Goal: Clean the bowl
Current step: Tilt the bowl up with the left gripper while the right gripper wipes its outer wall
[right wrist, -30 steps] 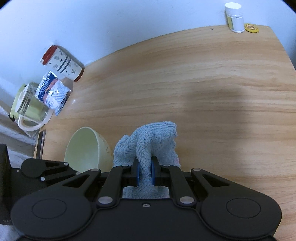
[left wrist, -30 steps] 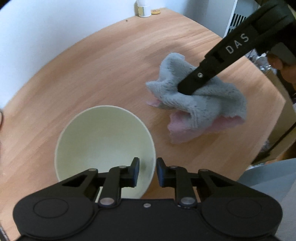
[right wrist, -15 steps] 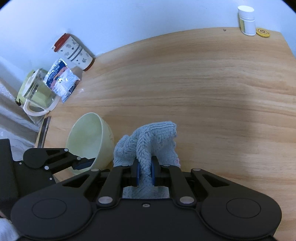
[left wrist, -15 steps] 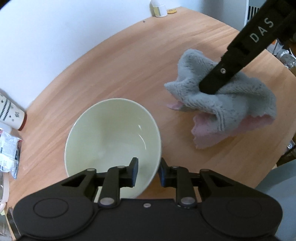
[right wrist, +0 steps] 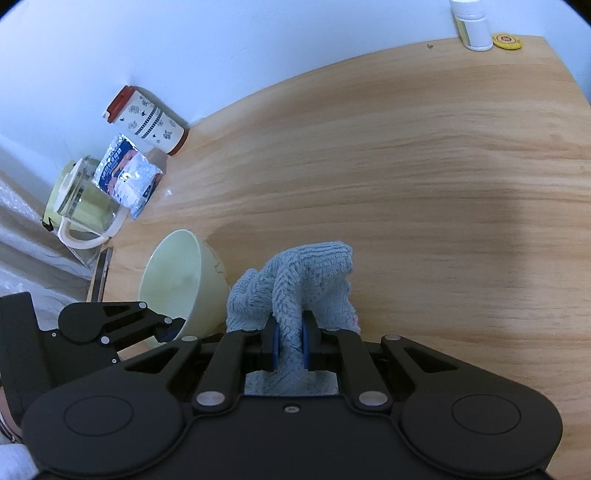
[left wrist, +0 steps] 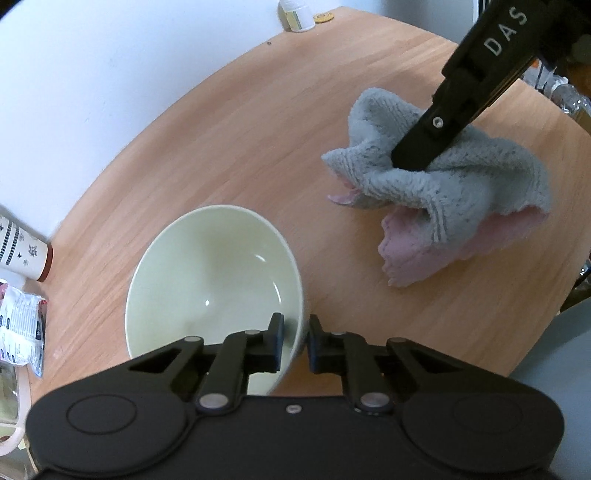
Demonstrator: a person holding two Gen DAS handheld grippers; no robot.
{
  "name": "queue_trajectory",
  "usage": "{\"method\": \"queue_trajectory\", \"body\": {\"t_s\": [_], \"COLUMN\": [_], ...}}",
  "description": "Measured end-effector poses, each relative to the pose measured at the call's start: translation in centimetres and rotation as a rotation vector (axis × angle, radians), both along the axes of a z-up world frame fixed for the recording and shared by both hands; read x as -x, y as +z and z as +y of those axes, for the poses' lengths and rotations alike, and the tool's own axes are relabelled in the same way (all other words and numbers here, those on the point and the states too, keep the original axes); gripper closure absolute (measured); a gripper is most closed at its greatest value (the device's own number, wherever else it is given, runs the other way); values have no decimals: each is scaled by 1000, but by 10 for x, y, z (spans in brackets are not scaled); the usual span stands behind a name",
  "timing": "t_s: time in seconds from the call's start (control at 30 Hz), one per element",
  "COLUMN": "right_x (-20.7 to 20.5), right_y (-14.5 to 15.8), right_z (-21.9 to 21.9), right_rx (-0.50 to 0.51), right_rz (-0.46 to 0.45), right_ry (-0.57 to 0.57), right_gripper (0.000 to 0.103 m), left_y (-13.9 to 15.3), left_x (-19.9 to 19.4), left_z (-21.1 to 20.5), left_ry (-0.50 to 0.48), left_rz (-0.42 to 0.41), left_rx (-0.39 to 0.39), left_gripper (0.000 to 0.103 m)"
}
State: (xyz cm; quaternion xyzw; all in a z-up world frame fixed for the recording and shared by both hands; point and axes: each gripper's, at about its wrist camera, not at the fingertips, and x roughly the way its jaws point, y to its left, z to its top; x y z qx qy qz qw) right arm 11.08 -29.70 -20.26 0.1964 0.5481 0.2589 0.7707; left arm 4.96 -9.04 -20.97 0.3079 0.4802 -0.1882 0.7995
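While a pale green bowl [left wrist: 214, 280] stood tipped on the wooden counter [left wrist: 258, 129], the left gripper [left wrist: 294, 334] had its jaws closed on the near rim, one pad inside the bowl and the other against the outer wall. To the bowl's right, close by but apart from it in the left wrist view, lay a crumpled grey cloth [left wrist: 436, 177] with a pink underside. The right gripper [right wrist: 289, 345] held a raised fold of that cloth tight between its closed jaws, the rest of the cloth resting on the counter. In the right wrist view the cloth sat just beside the bowl's outer wall. At the counter's left edge stood a patterned tumbler with a red lid [right wrist: 147, 118], a shiny snack packet [right wrist: 125, 175] and a glass jug with a cream handle [right wrist: 83, 206]. At the far corner were a white pill bottle [right wrist: 472, 27] and a small yellow disc [right wrist: 508, 40].
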Motion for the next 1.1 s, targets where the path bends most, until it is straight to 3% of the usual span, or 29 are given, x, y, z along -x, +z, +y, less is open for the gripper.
{"method": "queue_trajectory", "body": {"t_s": [0.23,0.47,0.6,0.73,0.97,1.1], "right_x": [-1,-4,-11,-16,-27,-32], "right_y": [4,15,26,35,40,44], "right_z": [2,7,14,34,58,68], "right_rx": [-13,-37,-123,-155,-259,-309], "right_rz": [-24,-61,-83,-92,-68,-76], "right_ry": [18,18,8,33,102,134], "right_gripper": [91,91,91,91,91,91], "left_y": [24,48,63,74,99,100], "left_x": [-12,-24,-21,-24,-24,-27], "left_z": [1,22,30,49,61,64], "left_ry": [37,114,139,157,151,127], "left_rz": [38,97,133,148,164,165], "left_rx": [133,333,482,569,676,717], "left_gripper": [95,94,93,94,94,94]}}
